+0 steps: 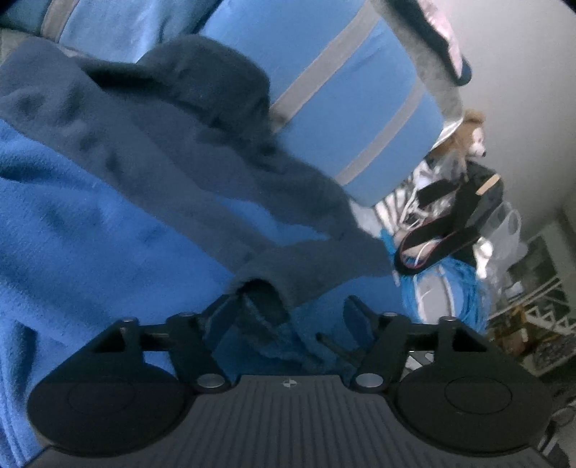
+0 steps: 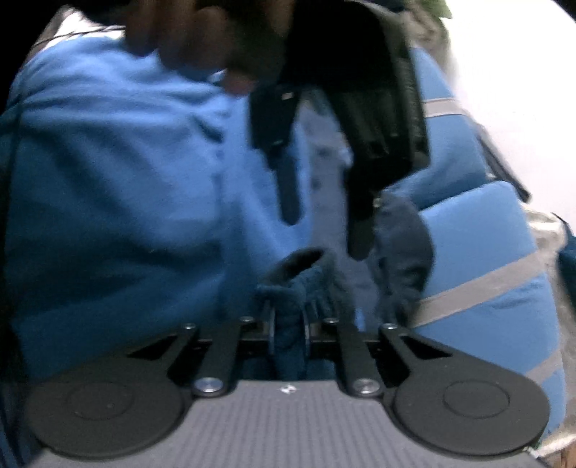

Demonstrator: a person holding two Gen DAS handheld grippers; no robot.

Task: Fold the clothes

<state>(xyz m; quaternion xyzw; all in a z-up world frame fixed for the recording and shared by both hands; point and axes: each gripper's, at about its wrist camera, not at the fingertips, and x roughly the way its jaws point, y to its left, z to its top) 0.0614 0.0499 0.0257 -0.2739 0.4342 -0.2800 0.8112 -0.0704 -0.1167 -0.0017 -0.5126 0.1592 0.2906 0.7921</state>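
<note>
Dark navy fleece garment (image 1: 201, 151), nappy and thick, lies rumpled across a bright blue fleece blanket (image 1: 72, 223) that fills the left and centre of both views. In the left wrist view the garment runs as a long band from upper left down to lower centre, ending in a rolled cuff-like hem (image 1: 266, 291) just above the left claw (image 1: 291, 316). Left claw: jaws well apart, the hem edge lying between them near the left finger, pads not pressing on it. Behind, upper centre of that view, a smooth blue cushion with grey stripes (image 1: 342, 118). At right, a blurred heap: black straps (image 1: 446, 223), pale plastic, a tan plush toy (image 1: 468, 133); details too soft to sort. In the right wrist view, the right claw (image 2: 288, 331) has its jaws drawn close and clamped on a bunched fold of the navy garment (image 2: 298, 273), which stands up in a small hump between the pads. The left claw (image 2: 324, 230) hangs into that frame from upper centre, fingers spread, tips above the garment; a hand (image 2: 201, 32) on it is blurred and cut off at the top edge. Whether its right finger touches cloth cannot be told. Striped cushion (image 2: 478, 259) again at right.
</note>
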